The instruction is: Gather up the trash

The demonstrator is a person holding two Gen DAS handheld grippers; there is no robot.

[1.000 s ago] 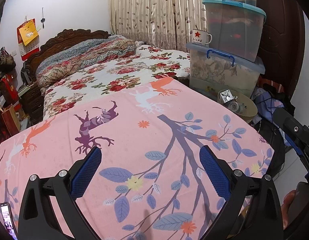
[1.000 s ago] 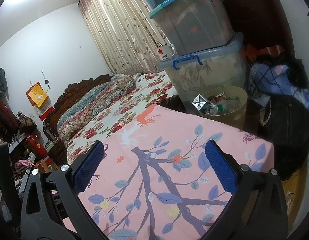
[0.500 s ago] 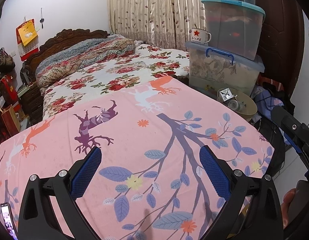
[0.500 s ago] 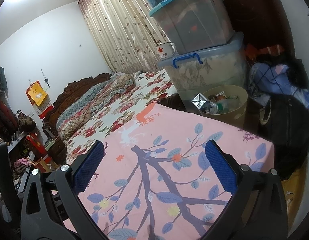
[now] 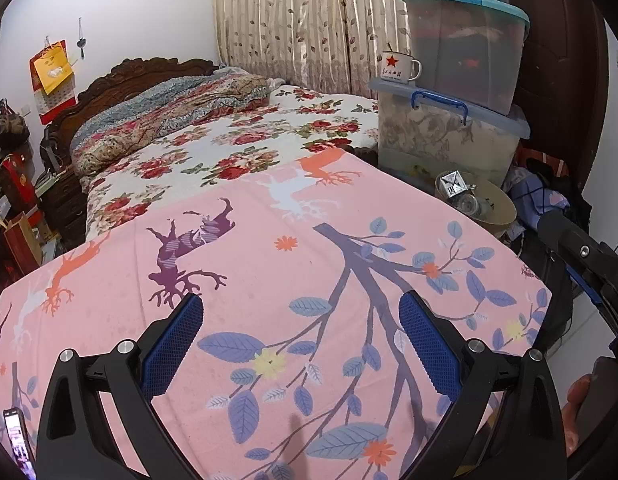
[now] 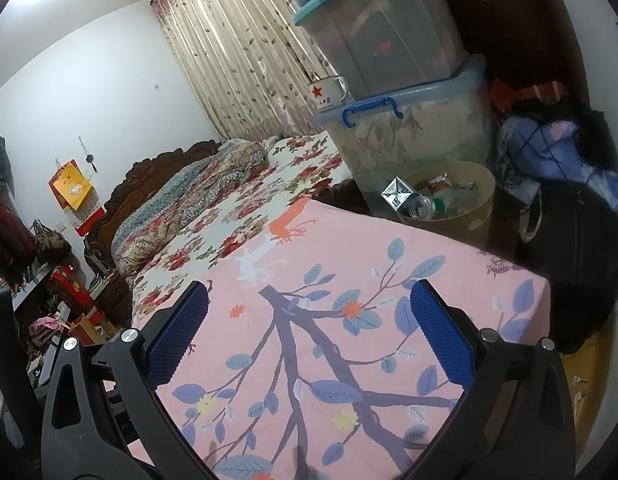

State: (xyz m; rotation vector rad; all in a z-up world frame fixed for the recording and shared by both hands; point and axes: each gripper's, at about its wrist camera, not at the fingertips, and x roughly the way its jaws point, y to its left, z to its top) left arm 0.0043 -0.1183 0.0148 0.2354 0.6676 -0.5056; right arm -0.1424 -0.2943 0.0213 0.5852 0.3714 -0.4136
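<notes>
A tan round trash bin stands on the floor past the far right corner of the pink cloth-covered table. It holds a silver carton, a clear plastic bottle and other wrappers. The bin also shows in the left wrist view. My left gripper is open and empty above the pink cloth. My right gripper is open and empty above the cloth, nearer the bin. The right gripper's black frame shows at the right edge of the left wrist view.
Stacked clear storage boxes with a white star mug stand behind the bin. A floral bed lies beyond the table. A black bag and blue clothes lie right of the bin. A phone lies at the cloth's near left.
Both grippers stay open and empty. The views shift only slightly; the right wrist view has tilted a little toward the bin.
</notes>
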